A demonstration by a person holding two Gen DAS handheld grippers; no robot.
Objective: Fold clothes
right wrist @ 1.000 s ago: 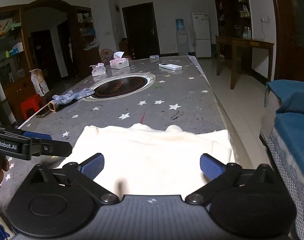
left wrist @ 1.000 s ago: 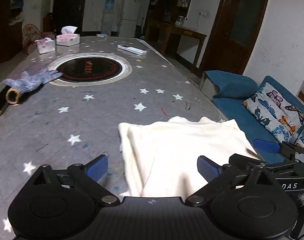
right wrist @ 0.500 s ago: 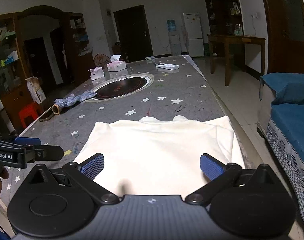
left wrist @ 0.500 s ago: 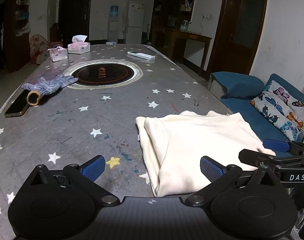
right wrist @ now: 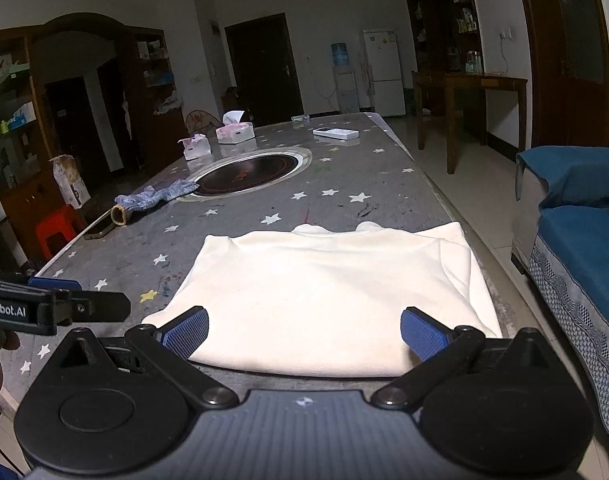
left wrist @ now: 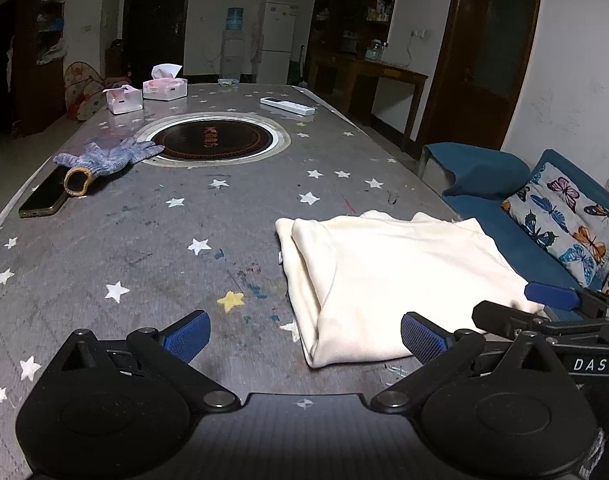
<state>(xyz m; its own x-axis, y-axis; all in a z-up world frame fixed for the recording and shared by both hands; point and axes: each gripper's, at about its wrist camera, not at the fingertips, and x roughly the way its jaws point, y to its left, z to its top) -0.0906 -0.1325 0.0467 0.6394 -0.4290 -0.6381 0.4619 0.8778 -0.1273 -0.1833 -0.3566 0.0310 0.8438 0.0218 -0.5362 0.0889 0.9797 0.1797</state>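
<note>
A cream garment (left wrist: 388, 276) lies folded flat on the grey star-patterned table (left wrist: 144, 248), near its front right edge. It also shows in the right wrist view (right wrist: 328, 288). My left gripper (left wrist: 304, 334) is open and empty, held above the table just left of the garment's near corner. My right gripper (right wrist: 302, 332) is open and empty, above the garment's near edge. The right gripper also shows at the right of the left wrist view (left wrist: 544, 304). The left gripper shows at the left of the right wrist view (right wrist: 52, 300).
A blue-grey glove (left wrist: 104, 158) and a dark phone (left wrist: 44, 198) lie at the table's left. A round black hotplate (left wrist: 214, 142) sits mid-table. Two tissue boxes (left wrist: 164, 88) and a white remote (left wrist: 288, 106) are at the far end. A blue sofa (left wrist: 524, 216) stands right.
Both grippers have pulled back and risen away from the garment, so more of the table and the garment's near edge shows. The garment lies still.
</note>
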